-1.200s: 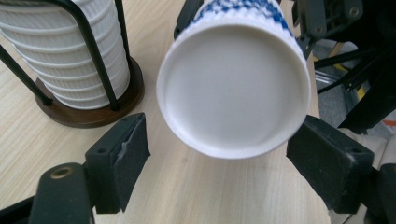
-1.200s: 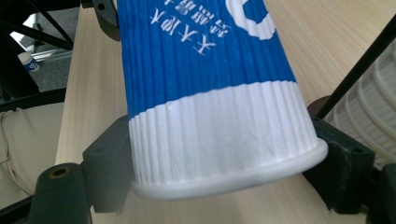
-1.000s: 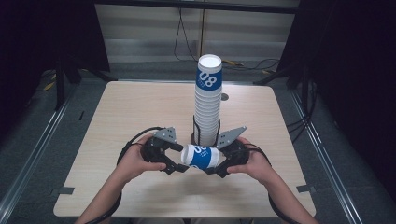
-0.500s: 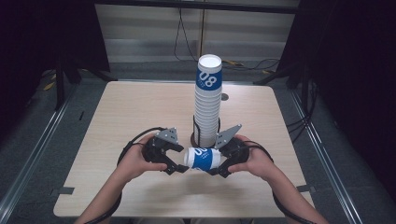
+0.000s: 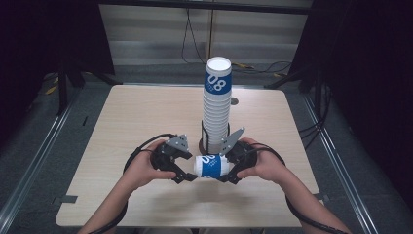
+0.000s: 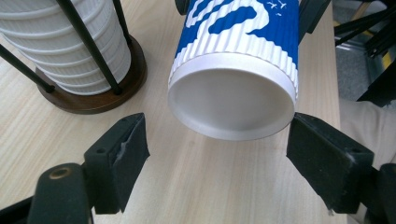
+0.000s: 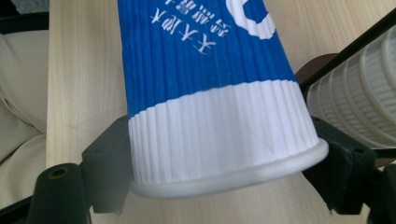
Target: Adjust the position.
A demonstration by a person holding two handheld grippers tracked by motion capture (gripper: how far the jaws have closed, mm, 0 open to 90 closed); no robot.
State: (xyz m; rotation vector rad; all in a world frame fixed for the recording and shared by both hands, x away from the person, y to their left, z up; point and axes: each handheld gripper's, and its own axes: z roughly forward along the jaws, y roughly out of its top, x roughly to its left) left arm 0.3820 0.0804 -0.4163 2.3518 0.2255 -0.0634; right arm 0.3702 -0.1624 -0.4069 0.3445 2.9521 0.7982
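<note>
The left tool (image 5: 187, 176) stands apart, its pads flanking but not touching the base of the cup (image 5: 211, 165). The right tool (image 5: 228, 176) is clamped on the cup's rim end, holding it sideways between both tools. If the left pads close off-centre, they could crush the wall or knock it loose toward the stack (image 5: 216, 105) behind them.

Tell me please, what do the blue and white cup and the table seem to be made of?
The cup looks like paper: a ribbed, corrugated sleeve printed blue and white, matte, with a smooth rolled white rim. The table looks like light wood or wood-look laminate; fine straight grain lines show, with a dull finish. Which of the two cannot be told.
</note>
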